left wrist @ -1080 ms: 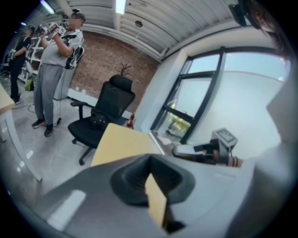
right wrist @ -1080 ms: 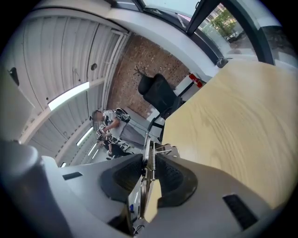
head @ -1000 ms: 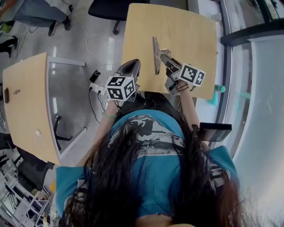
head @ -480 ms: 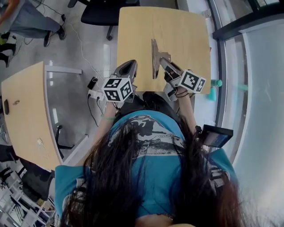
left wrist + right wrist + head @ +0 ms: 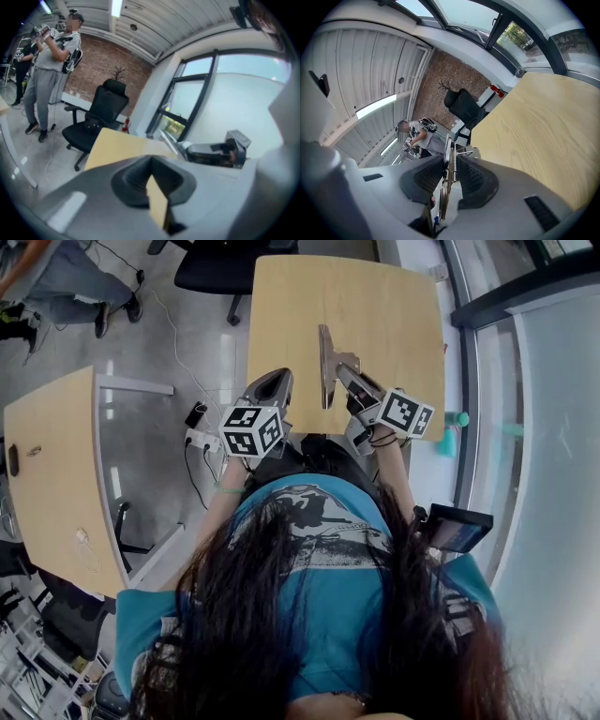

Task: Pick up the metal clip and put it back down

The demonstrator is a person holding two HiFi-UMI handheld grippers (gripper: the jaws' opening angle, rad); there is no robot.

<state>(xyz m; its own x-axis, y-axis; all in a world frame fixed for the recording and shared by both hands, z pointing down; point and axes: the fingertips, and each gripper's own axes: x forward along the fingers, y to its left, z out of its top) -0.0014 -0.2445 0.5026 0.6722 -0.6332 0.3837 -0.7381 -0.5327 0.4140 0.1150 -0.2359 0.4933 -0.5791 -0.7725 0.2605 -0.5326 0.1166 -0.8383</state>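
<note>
The metal clip (image 5: 324,364), a long silvery strip with a spring, stands on edge over the near part of the wooden table (image 5: 375,306). My right gripper (image 5: 343,369) is shut on it. In the right gripper view the clip (image 5: 444,197) runs between the ribbed pads (image 5: 473,178), with its spring at the gripper (image 5: 449,161) tips. I cannot tell whether the clip touches the tabletop. My left gripper (image 5: 275,383) hangs at the table's near left edge, shut and holding nothing (image 5: 151,164). From the left gripper view the clip (image 5: 168,140) shows beside the right gripper (image 5: 211,152).
A black office chair (image 5: 220,259) stands beyond the table's far left corner. Another wooden table (image 5: 56,474) lies to the left across grey floor with a power strip (image 5: 199,432) and cables. A glass wall (image 5: 544,427) runs along the right. A person (image 5: 51,61) stands far off.
The head view has shifted a little. Both grippers and the held clip stay almost where they were over the table's near edge.
</note>
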